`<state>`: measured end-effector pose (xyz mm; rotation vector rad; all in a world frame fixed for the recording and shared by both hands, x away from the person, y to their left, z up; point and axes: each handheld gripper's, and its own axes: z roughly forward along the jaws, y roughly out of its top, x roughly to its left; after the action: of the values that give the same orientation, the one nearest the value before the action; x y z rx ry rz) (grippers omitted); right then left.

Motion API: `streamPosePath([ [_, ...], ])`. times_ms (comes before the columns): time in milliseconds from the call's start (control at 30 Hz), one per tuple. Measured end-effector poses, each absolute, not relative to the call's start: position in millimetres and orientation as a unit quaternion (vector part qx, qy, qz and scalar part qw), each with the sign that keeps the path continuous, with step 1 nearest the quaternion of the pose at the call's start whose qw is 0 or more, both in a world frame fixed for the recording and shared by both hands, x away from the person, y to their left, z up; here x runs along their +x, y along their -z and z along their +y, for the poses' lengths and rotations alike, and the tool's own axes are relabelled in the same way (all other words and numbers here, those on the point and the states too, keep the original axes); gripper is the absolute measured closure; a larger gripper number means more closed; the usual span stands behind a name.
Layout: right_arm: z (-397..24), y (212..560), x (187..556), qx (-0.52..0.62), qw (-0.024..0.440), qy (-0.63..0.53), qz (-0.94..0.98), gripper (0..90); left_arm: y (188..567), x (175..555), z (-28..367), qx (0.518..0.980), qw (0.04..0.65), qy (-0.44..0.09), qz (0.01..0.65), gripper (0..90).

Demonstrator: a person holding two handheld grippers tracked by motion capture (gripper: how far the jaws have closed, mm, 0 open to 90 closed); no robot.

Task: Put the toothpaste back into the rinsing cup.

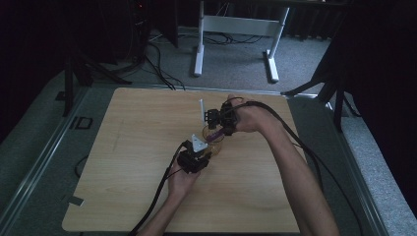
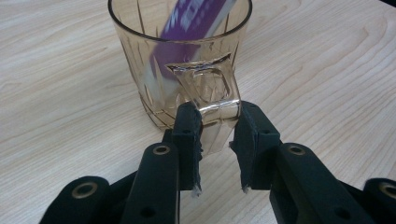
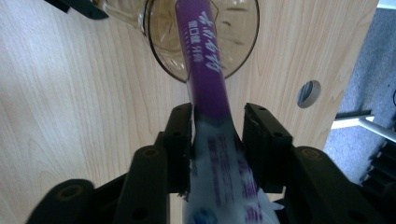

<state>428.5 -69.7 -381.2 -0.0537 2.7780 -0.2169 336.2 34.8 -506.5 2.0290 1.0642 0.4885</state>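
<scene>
tube (image 3: 208,70): purple, nose down in glass mug (image 2: 180,60)
left hand-held gripper (image 2: 217,135): clamped on mug handle
right hand-held gripper (image 3: 217,140): jaws slack around tube
tip: keep mug pinned, withdraw toward 12 o'clock

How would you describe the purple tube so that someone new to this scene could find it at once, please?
Start at the wooden table and go to its middle, where the left gripper clamps the handle of an amber glass mug. The purple tube leans in that mug, its white end between the right gripper jaws. It is the scene's one purple thing, with white lettering.
</scene>
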Motion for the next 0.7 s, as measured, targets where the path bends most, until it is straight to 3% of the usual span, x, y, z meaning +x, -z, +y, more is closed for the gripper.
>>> streamPosePath([
  [200,-67,379,427,-0.017,0.196,0.06,0.979,56.5,506,336,34,0.801,0.387,-0.191,0.416,71.3],
  [467,-78,349,425,0.005,0.235,-0.01,0.972,46.5,506,336,35,0.796,0.392,-0.185,0.422,70.0],
  [700,-99,333,420,0.034,0.248,-0.064,0.966,42.3,505,334,39,0.788,0.4,-0.189,0.428,54.8],
])
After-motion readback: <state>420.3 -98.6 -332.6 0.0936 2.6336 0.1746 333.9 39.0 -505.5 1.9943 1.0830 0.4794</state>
